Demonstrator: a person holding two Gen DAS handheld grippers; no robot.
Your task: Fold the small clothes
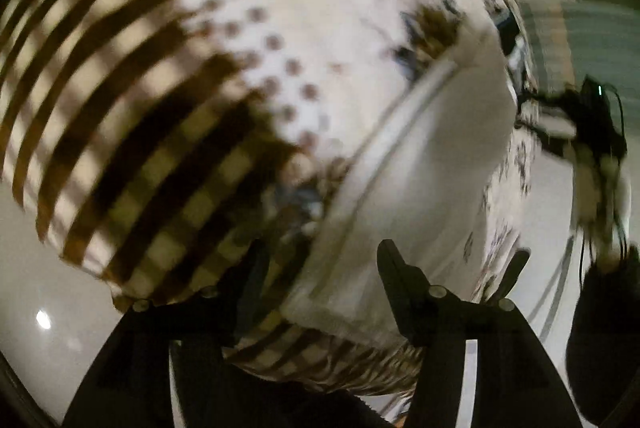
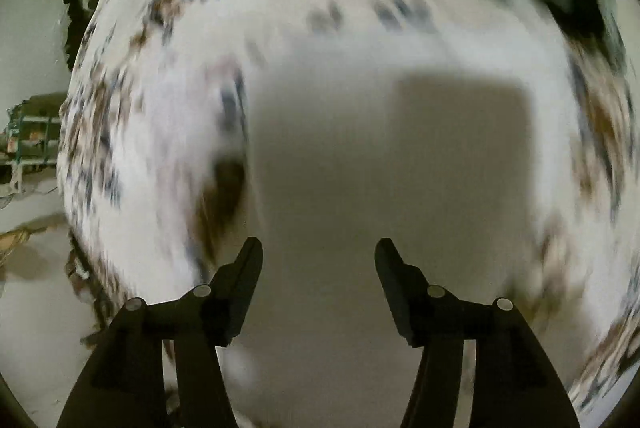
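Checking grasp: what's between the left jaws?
In the left wrist view, the left gripper has the white, brown-striped garment bunched between its open jaws; its left finger is partly buried.

I see soft matt printed cloth point(image 1: 320, 7); the worktop point(image 1: 48, 288) beneath it looks glossy, smooth white.

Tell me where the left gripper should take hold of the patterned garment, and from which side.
Grip the white trimmed hem of the patterned garment, coming straight forward. That edge runs diagonally between the open fingers of the left gripper and looks like a firm stitched band, probably easier to pinch than the loose striped cloth beside it.
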